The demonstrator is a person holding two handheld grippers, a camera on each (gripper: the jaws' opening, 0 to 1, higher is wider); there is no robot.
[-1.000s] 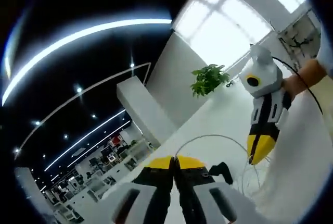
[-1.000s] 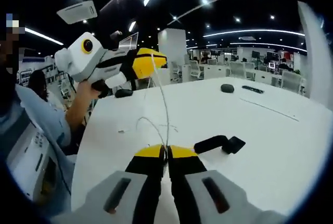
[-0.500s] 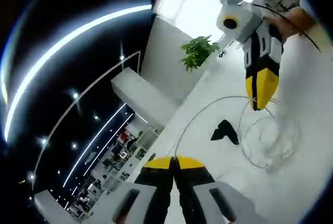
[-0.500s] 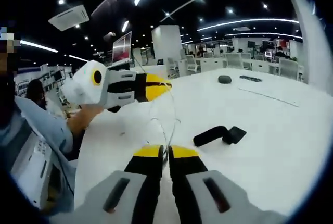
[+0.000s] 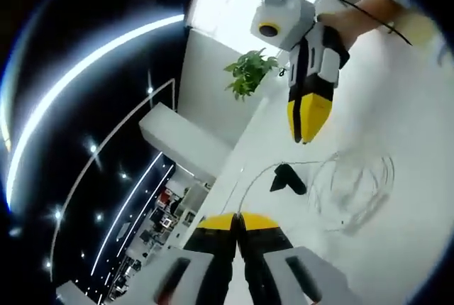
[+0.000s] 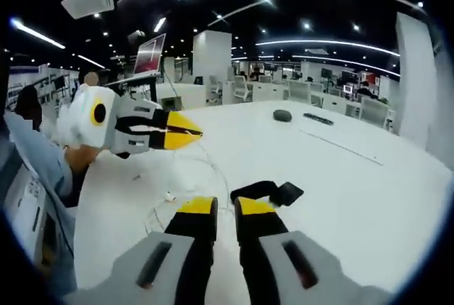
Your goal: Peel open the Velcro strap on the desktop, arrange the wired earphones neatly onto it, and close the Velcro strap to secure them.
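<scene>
Wired earphones [image 5: 352, 193]: thin pale cable in loose loops, lying flat on the white desktop [image 5: 418, 142]; black Velcro strap [image 5: 287, 178] lies just beside the loops, apart from both tools, and in the right gripper view the strap [image 6: 268, 192] sits just beyond that tool's yellow tips. Left gripper [image 5: 237, 218]: jaws pressed together on a thin strand of the cable, raised over the desk edge; right gripper [image 6: 216, 206]: jaws slightly apart, nothing between them, hovering above the loops. Surroundings: potted plant [image 5: 248, 72] at the far end of the desk; rows of office desks and chairs [image 6: 298, 91] beyond.
</scene>
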